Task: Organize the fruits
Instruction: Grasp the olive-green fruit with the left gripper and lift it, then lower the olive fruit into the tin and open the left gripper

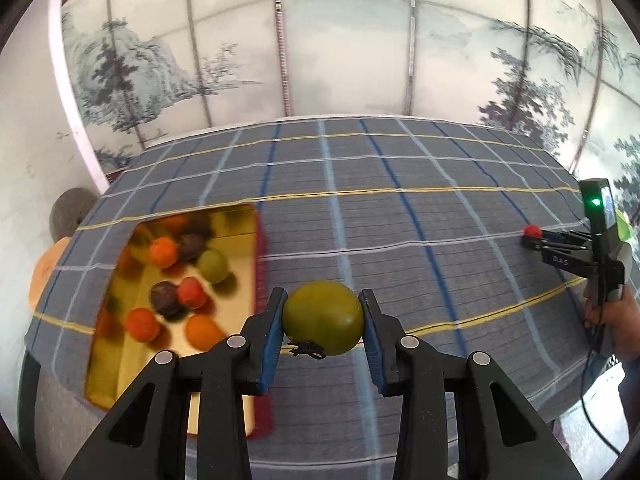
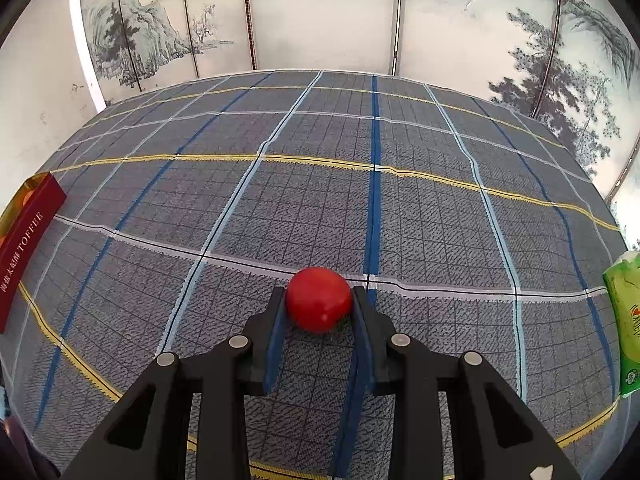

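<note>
My left gripper [image 1: 323,314] is shut on a green tomato [image 1: 323,318] with a dried stem and holds it above the cloth, just right of the gold tin [image 1: 236,236]. The tin holds several red, orange, green and dark fruits [image 1: 188,276]. My right gripper [image 2: 319,300] is shut on a red tomato [image 2: 319,298] low over the checked tablecloth. In the left wrist view the right gripper [image 1: 534,236] is at the far right with the red tomato [image 1: 533,230] at its tips. The tin's red side [image 2: 24,240], marked TOFFEE, shows at the left of the right wrist view.
The table carries a grey checked cloth [image 1: 400,208]. A green packet [image 2: 626,320] lies at the table's right edge. A painted folding screen [image 1: 320,40] stands behind the table. A grey round object [image 1: 68,212] and an orange one [image 1: 44,272] sit beyond the left edge.
</note>
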The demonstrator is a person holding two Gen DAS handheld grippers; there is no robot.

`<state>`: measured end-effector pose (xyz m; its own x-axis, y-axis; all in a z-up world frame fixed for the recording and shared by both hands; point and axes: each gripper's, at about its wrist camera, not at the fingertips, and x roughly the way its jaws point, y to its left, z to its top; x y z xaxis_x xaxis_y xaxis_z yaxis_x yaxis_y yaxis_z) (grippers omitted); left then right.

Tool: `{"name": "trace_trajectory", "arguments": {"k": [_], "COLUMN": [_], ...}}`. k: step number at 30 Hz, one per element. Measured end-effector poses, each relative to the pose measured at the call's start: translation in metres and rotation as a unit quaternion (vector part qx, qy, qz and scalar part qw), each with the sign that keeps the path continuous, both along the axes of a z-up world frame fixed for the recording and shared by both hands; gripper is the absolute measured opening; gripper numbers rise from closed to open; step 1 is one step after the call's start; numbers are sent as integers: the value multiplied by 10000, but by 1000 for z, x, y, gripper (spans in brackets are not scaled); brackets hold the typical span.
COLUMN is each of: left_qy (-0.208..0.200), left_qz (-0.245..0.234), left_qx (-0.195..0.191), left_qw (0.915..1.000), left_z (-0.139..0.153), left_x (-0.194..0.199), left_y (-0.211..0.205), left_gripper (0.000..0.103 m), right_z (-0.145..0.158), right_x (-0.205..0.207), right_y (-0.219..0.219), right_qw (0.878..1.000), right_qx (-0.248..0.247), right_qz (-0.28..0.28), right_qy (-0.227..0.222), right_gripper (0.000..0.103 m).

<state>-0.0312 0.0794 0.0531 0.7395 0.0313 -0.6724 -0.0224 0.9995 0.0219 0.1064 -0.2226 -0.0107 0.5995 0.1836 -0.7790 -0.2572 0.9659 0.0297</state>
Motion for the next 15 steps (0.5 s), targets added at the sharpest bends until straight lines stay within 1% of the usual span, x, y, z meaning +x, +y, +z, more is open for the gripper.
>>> {"name": "trace_trajectory", "arguments": {"k": [6, 10, 15], "left_qy": [7, 97, 200], "left_qz": [392, 624, 838], "left_qx": [-84, -97, -83], "left_qw": [9992, 9980, 9962], "left_z": [-5, -13, -26], "left_x": [-10, -11, -11], "left_y": [41, 63, 82], "left_gripper": [38, 38, 38], "right_z": [0, 1, 0], "right_x": [-1, -1, -1], "right_y": [1, 2, 1], "right_qw": [10000, 10000, 10000], "right_qx": [-44, -49, -45], "right_qz": [-1, -1, -1], "right_qy": [-11, -14, -13], "right_gripper": [29, 29, 29]}}
